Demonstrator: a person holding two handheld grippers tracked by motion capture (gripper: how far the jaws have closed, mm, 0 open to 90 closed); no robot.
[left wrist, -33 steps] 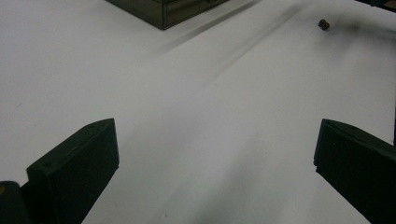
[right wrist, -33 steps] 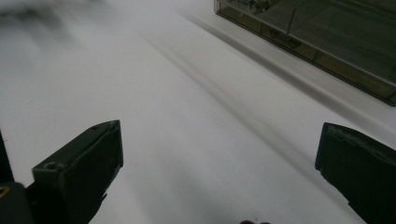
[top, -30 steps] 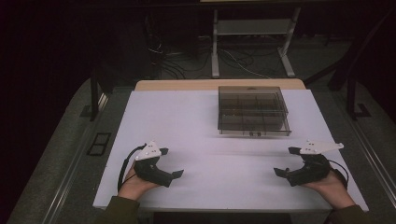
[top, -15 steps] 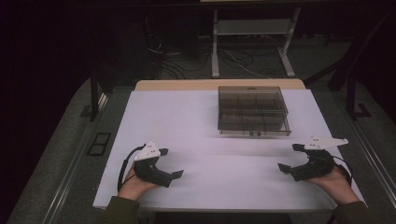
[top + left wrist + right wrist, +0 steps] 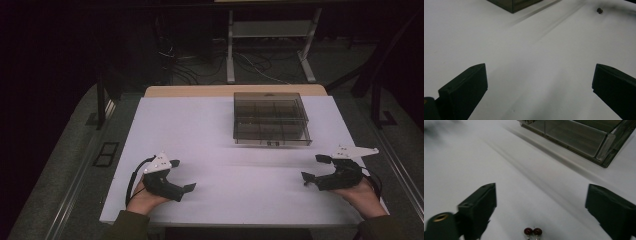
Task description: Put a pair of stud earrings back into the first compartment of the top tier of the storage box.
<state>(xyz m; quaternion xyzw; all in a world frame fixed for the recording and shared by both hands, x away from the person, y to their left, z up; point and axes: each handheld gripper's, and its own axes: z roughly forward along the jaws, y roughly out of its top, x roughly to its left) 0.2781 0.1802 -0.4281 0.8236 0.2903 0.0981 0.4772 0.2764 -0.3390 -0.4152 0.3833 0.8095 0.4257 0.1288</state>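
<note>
Both grippers, left (image 5: 181, 176) and right (image 5: 314, 168), rest wide-jawed and empty near an unlabelled compartment box (image 5: 271, 119).

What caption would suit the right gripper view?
Open right gripper poised over two small red beads on the white table, clear compartment box beyond.

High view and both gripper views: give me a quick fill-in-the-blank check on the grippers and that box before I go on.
1. The left gripper has its jaws ____.
2. The compartment box sits on the table nearer the ____ gripper.
3. In the right gripper view, two small dark red beads lie ____ the right gripper's jaws.
4. Both grippers hold ____.

Missing words: open; right; between; nothing
</note>
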